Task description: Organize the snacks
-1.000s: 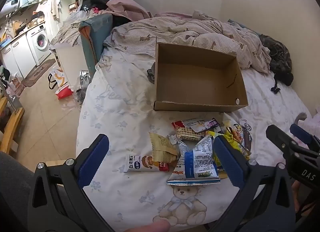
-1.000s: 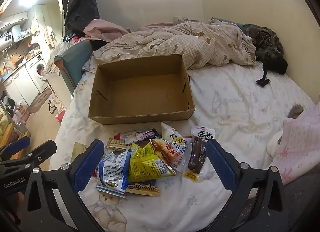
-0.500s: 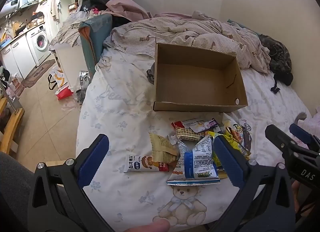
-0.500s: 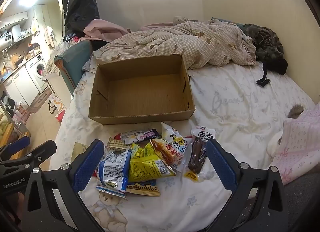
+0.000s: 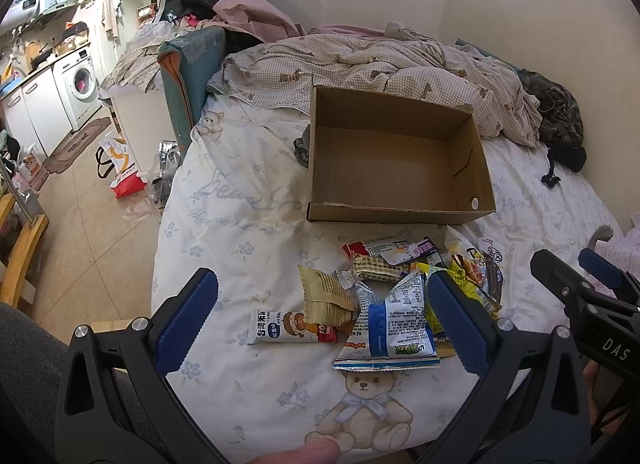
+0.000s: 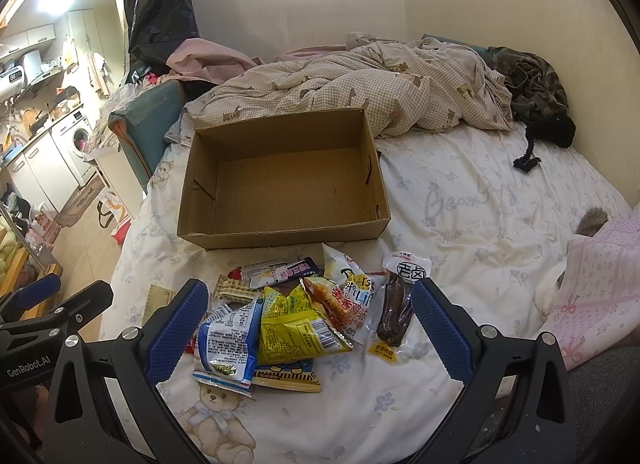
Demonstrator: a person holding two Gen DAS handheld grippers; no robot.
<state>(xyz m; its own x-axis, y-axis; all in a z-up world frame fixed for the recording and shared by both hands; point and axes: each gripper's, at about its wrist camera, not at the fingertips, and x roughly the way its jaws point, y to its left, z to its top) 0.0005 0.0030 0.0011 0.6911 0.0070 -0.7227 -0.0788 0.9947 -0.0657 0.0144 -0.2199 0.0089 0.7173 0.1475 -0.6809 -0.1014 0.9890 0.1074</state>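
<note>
- Left tongs [image 5: 322,316] spread wide, empty, hovering over the left part of the snack pile [image 5: 400,288] on the bed [image 5: 240,200].
- Right tongs [image 6: 310,326] also wide apart, empty, over the pile's right part.
- Nothing boxed yet; box [image 6: 288,180] sits empty just behind the pile.
- Likely step: first pick. Best go for a loose edge piece: white bar [image 5: 292,330] for left, dark pack [image 6: 396,312] for right.
- Middle bags overlap, blue bag [image 6: 228,348] on top; pinching there may drag neighbours.
- Path to box clear; near wall is low. Quilt [image 6: 360,92] lies behind, out of the way.
</note>
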